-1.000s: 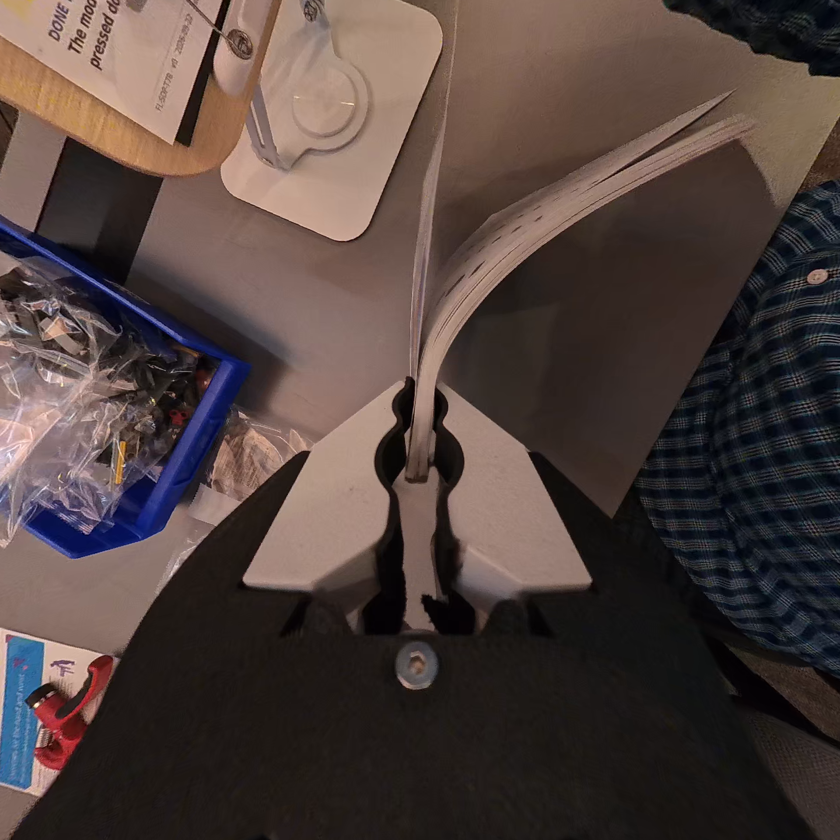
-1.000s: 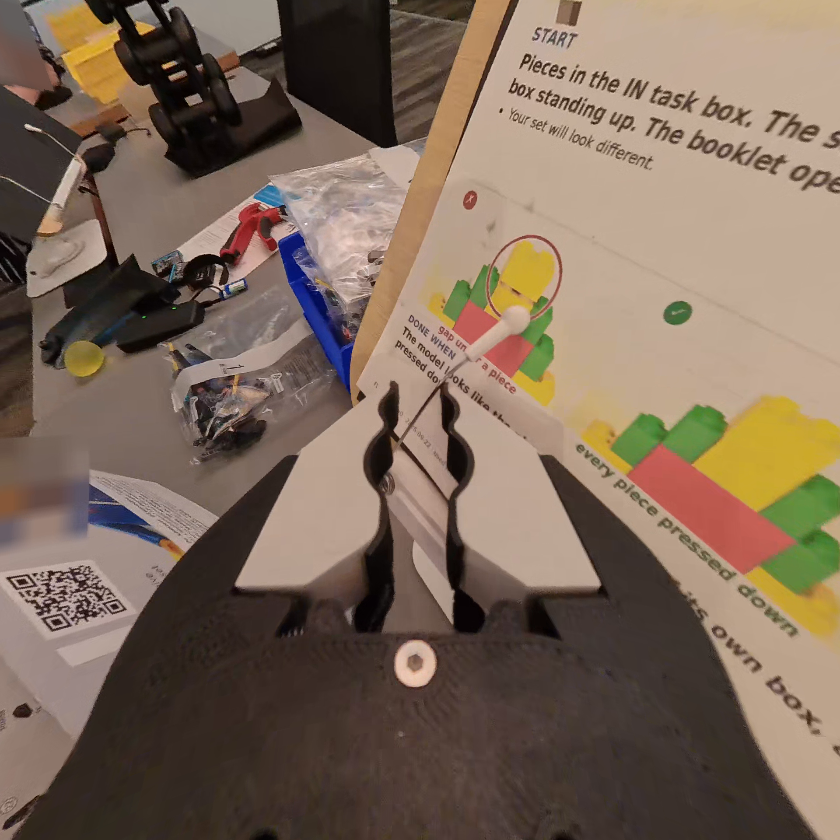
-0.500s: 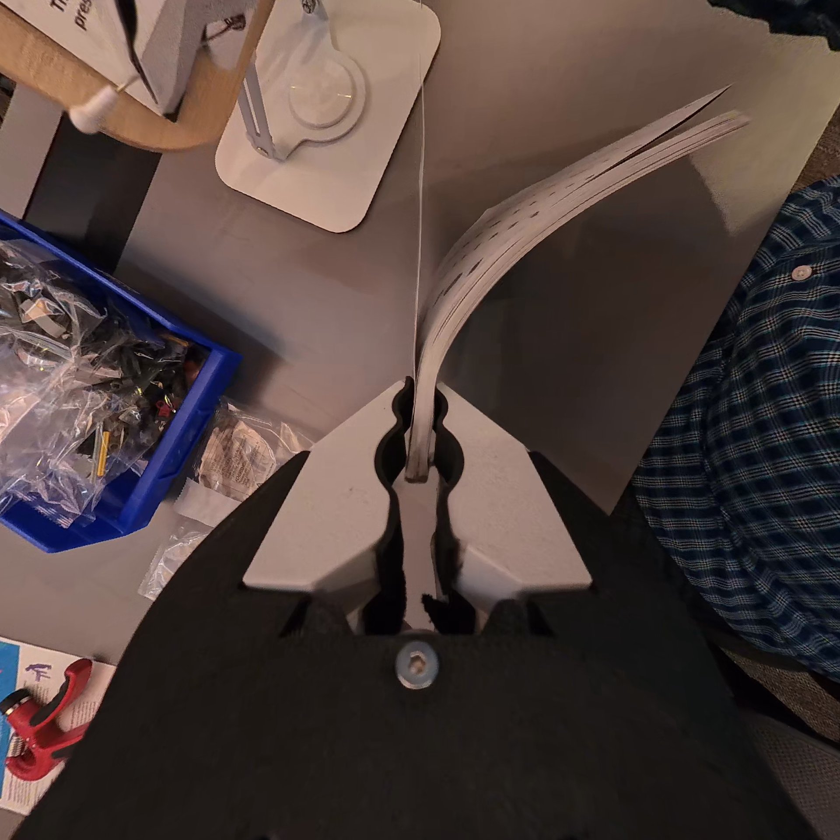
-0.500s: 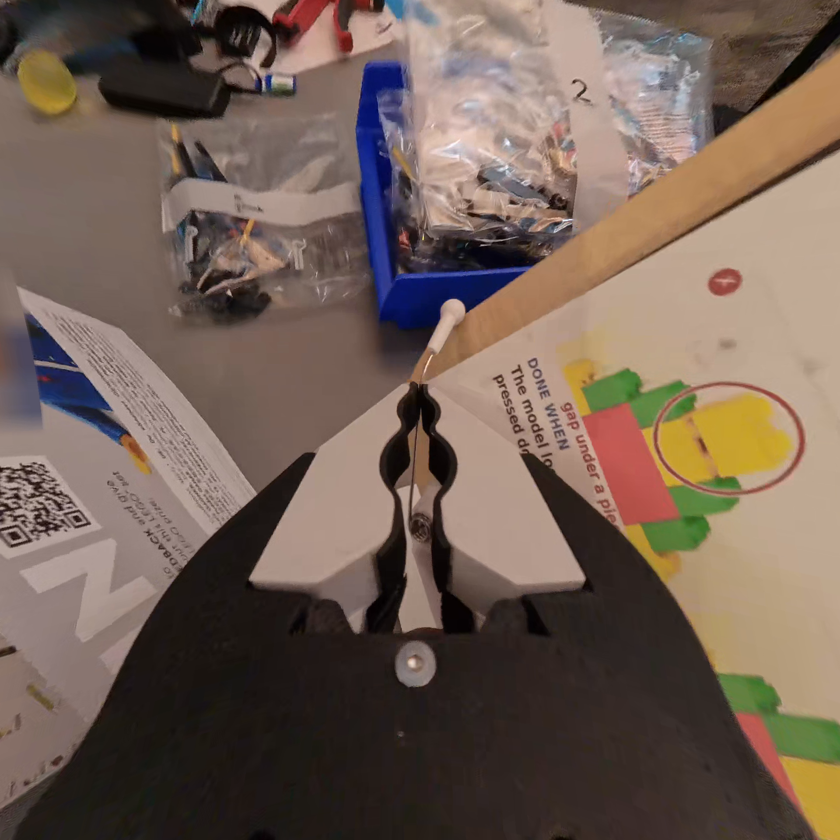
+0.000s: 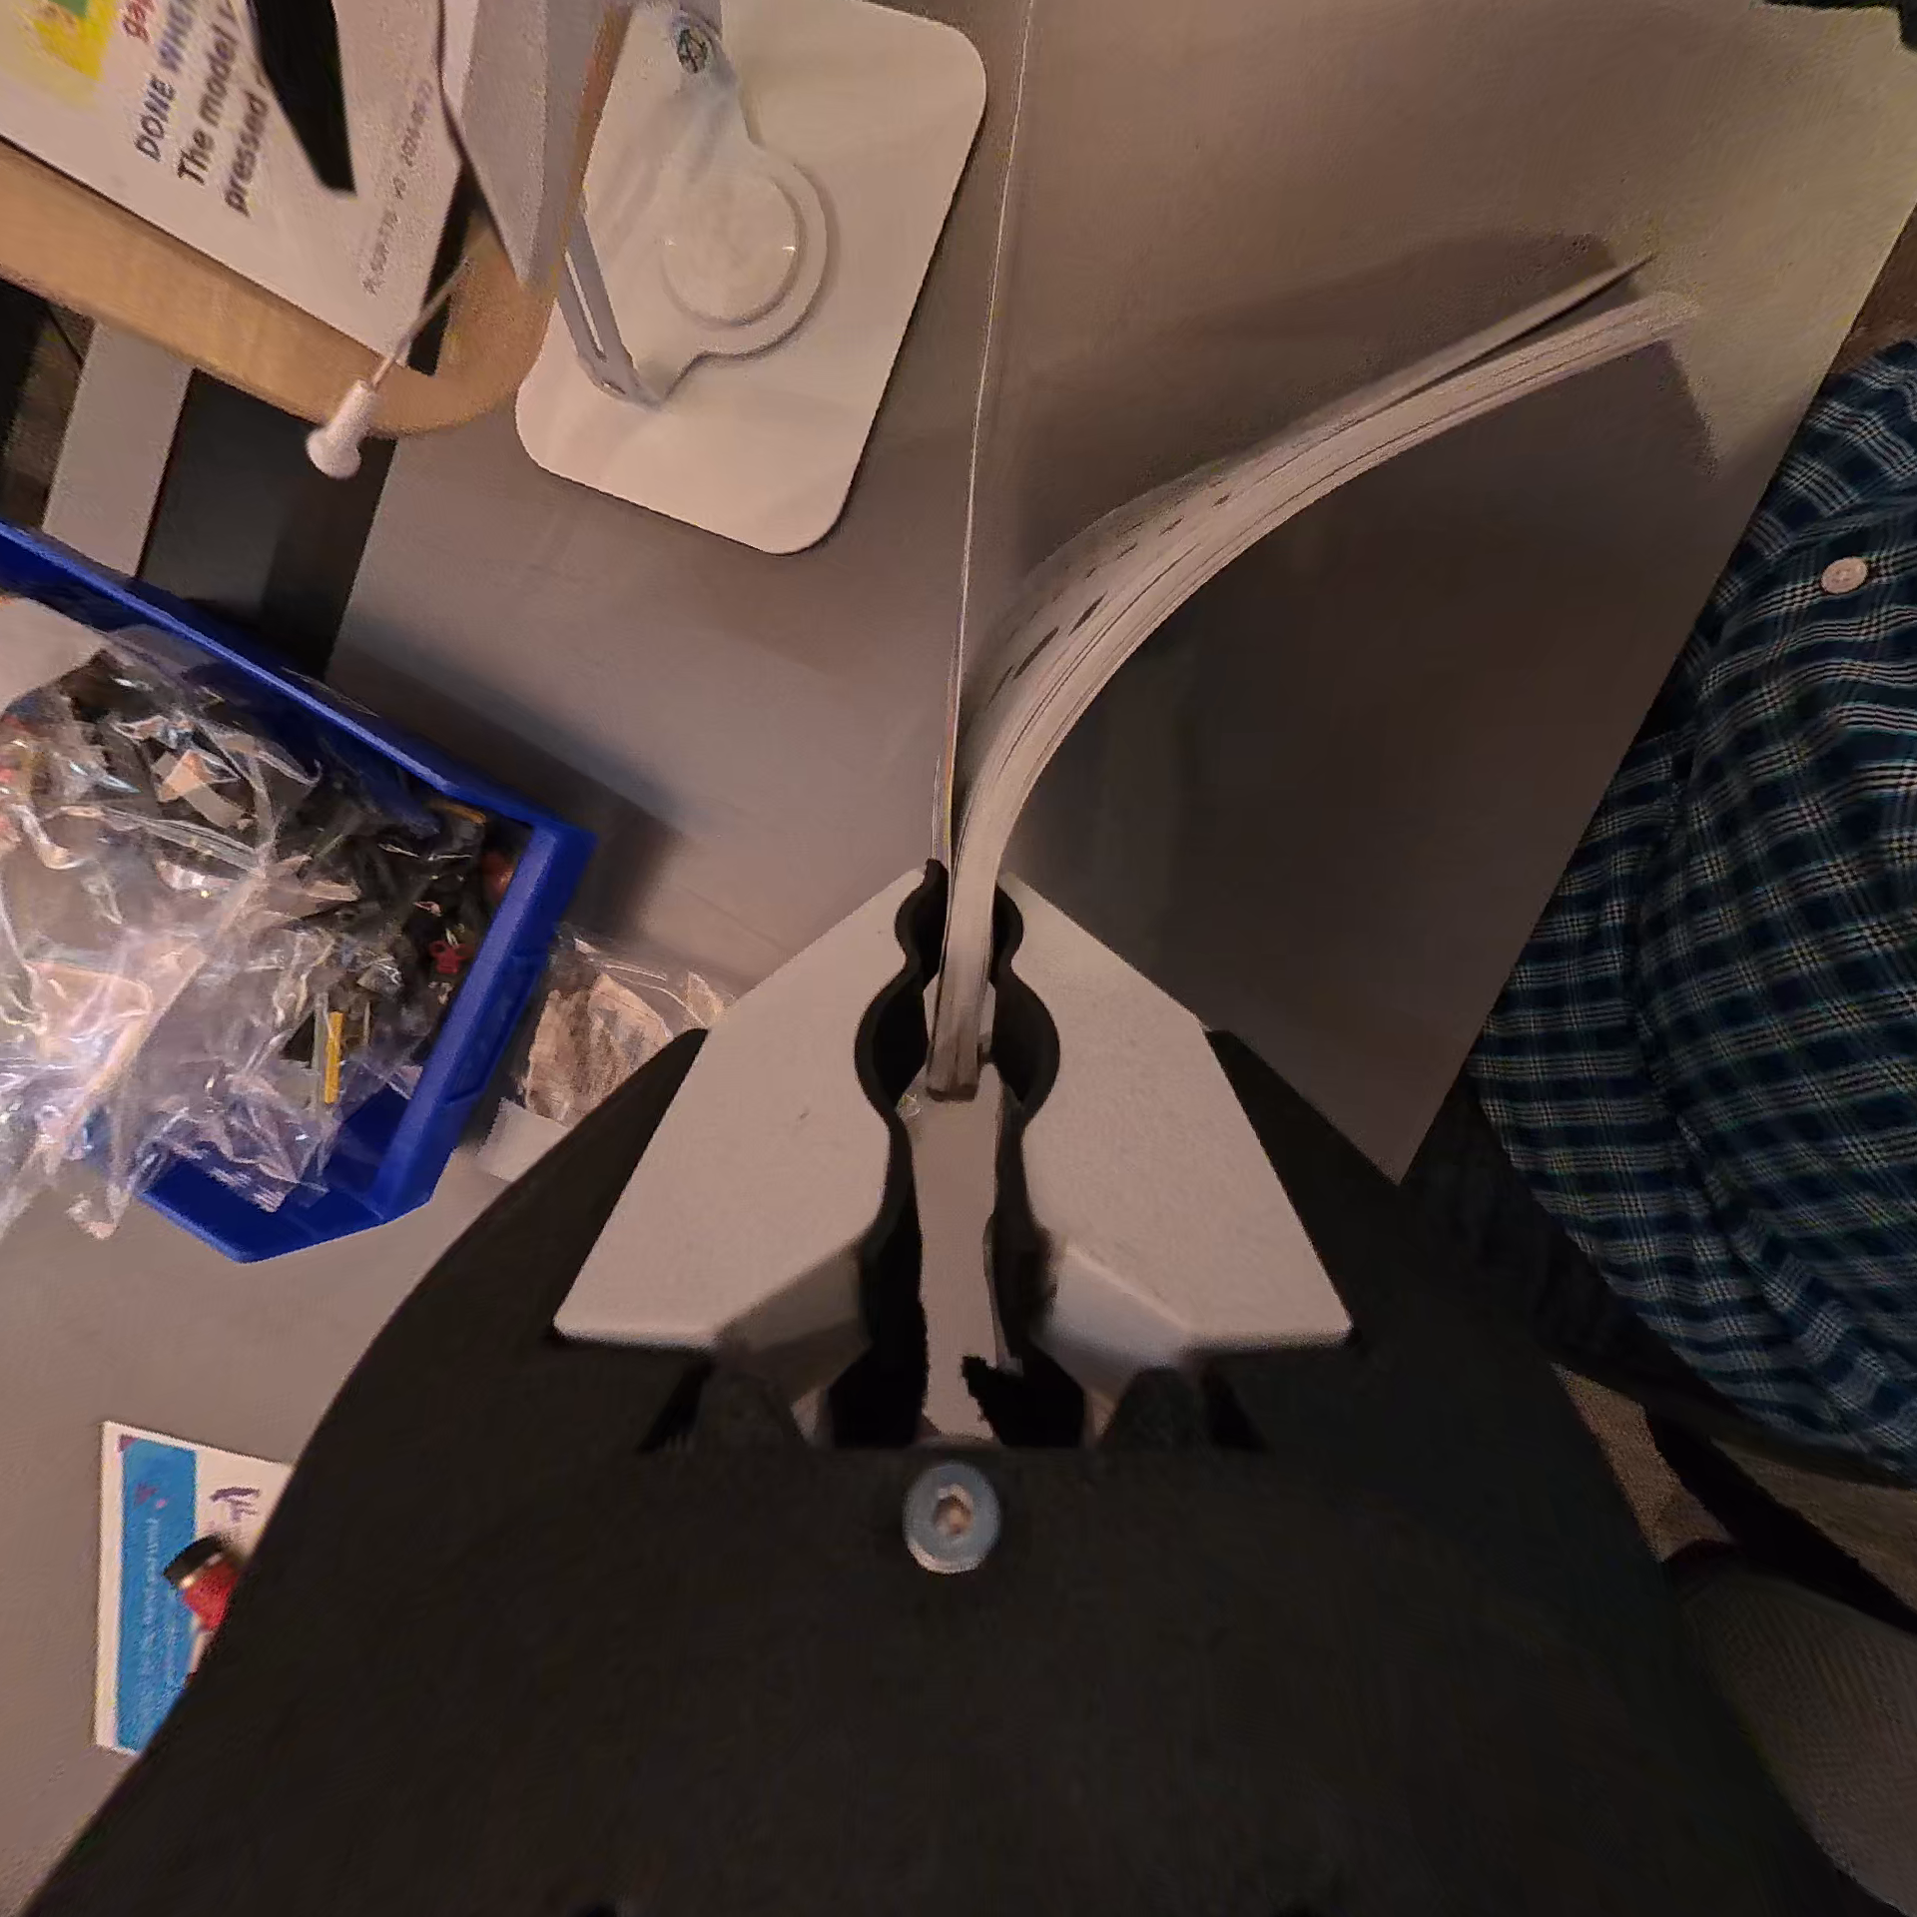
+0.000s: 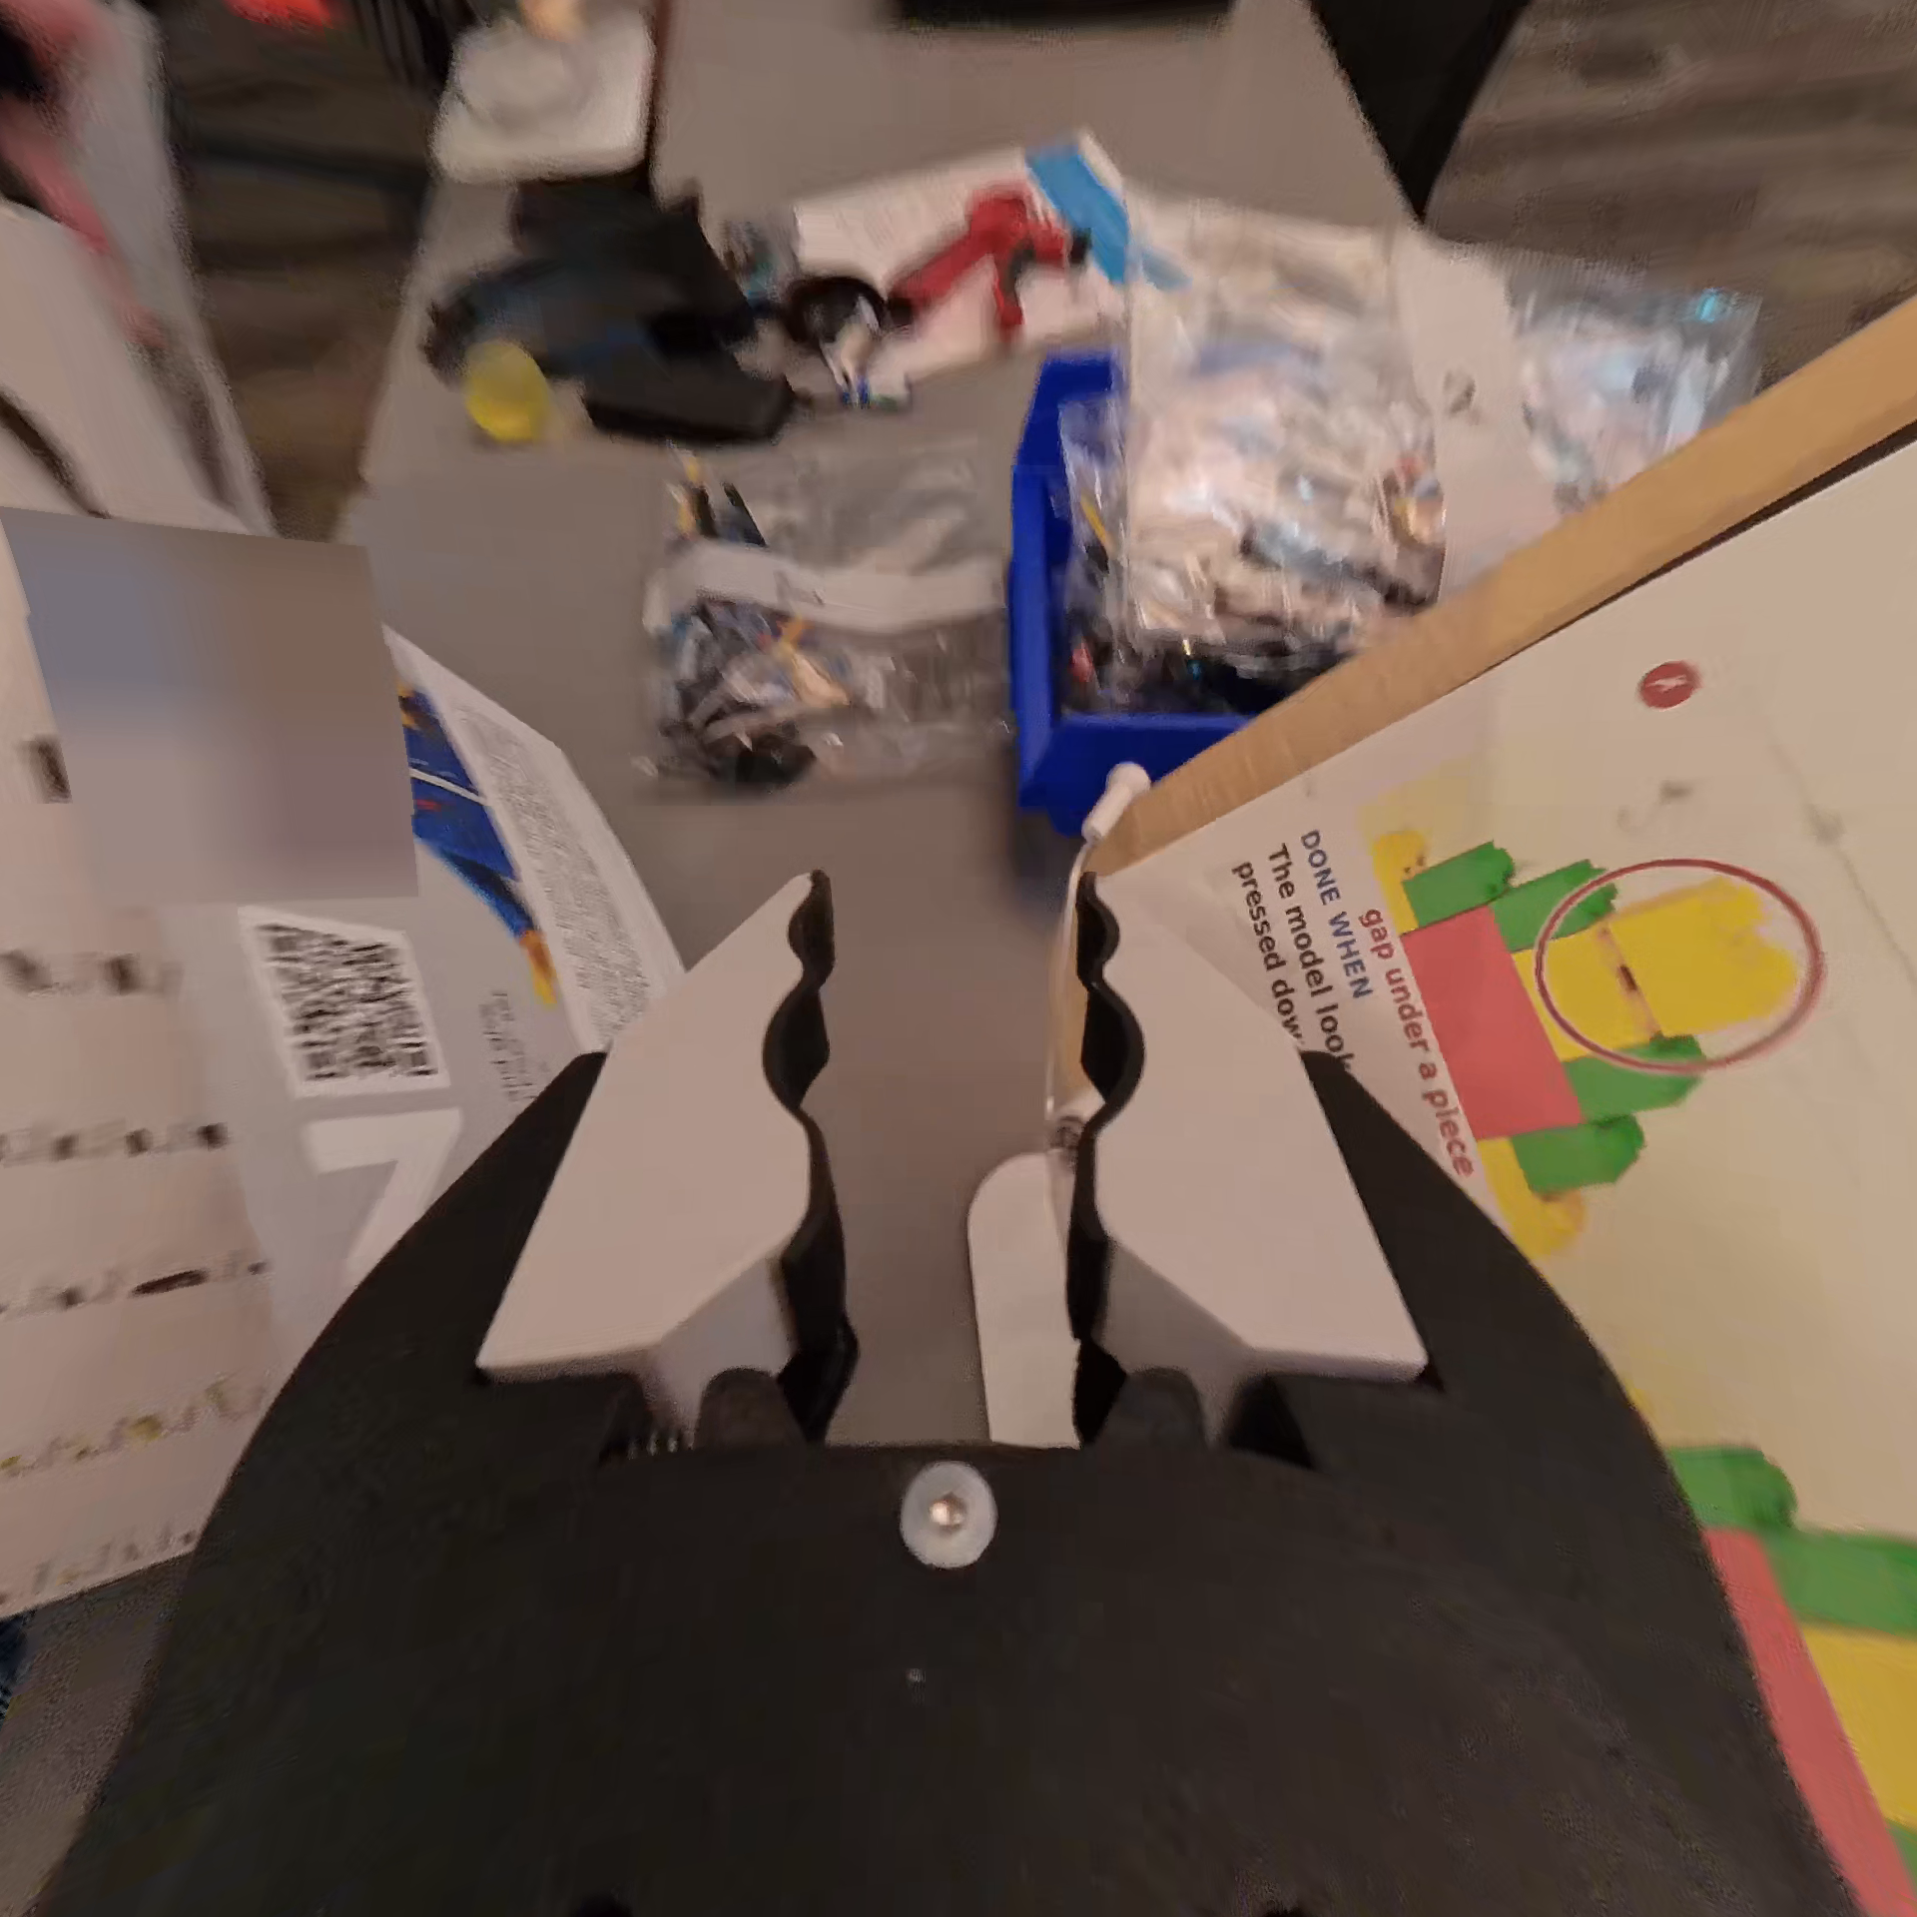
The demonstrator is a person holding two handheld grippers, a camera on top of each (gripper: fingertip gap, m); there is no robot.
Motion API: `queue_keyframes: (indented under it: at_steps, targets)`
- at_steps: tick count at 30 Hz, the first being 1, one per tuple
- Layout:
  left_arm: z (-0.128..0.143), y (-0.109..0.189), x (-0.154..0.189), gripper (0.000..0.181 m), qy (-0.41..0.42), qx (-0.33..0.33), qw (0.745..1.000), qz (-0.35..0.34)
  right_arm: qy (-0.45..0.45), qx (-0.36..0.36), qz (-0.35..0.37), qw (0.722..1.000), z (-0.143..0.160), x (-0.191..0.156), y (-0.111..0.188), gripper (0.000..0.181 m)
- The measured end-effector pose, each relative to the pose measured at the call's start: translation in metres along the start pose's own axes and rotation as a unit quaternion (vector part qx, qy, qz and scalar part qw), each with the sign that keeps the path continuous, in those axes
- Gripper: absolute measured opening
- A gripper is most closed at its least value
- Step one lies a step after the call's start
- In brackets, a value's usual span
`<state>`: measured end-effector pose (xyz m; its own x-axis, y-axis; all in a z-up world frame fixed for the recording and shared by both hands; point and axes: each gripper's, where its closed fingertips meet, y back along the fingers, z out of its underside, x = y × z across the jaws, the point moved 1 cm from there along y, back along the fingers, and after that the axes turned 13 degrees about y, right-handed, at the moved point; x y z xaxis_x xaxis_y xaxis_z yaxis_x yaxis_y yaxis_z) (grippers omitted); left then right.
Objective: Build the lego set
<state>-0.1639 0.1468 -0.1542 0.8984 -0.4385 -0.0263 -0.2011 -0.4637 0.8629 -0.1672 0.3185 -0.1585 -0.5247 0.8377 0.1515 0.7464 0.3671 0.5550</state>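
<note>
The left gripper (image 5: 960, 913) is clamped on the spine end of the instruction booklet (image 5: 1193, 560), holding it edge-up above the grey table (image 5: 1297, 207). The thick block of pages droops away to the right while 1 thin leaf (image 5: 980, 415) stands nearly straight. It looks light and floppy, with slick paper, so I judge a grip near the bound edge as the only firm hold; pinching loose pages would let them slide or crease.

The right gripper (image 6: 949, 1037) has its jaws wide apart with nothing between them, though a white clip-like piece lies against the inner face of its right finger. It sits just beside the corner of the wooden board (image 6: 1504, 622) carrying the printed sheet (image 6: 1608, 1037).

The pieces wait in crinkly plastic bags: several in the blue bin (image 6: 1048, 716), 1 bag (image 6: 820, 643) loose beside it. Those bags look soft and slippery; I would take them by a gathered fold.
</note>
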Motion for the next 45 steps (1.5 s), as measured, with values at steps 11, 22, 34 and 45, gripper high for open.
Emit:
queue_keyframes:
  at_steps: [11,22,34,45]
  targets:
    - [-0.047,0.029,-0.006,0.003,-0.039,-0.033,0.998,0.021,-0.014,0.173,-0.050,0.984,0.022,-0.100,0.127,0.120]
    - [-0.120,0.040,0.013,0.003,-0.107,-0.135,0.984,0.050,-0.013,0.289,-0.097,0.952,0.070,-0.156,0.114,0.135]
    - [-0.157,0.035,0.019,0.002,-0.069,-0.142,0.982,0.103,-0.027,0.347,0.055,0.936,0.078,-0.156,0.134,0.058]
    - [-0.194,0.047,-0.010,0.003,-0.065,-0.066,0.989,0.116,-0.062,0.216,0.111,0.968,0.053,-0.067,0.201,0.002]
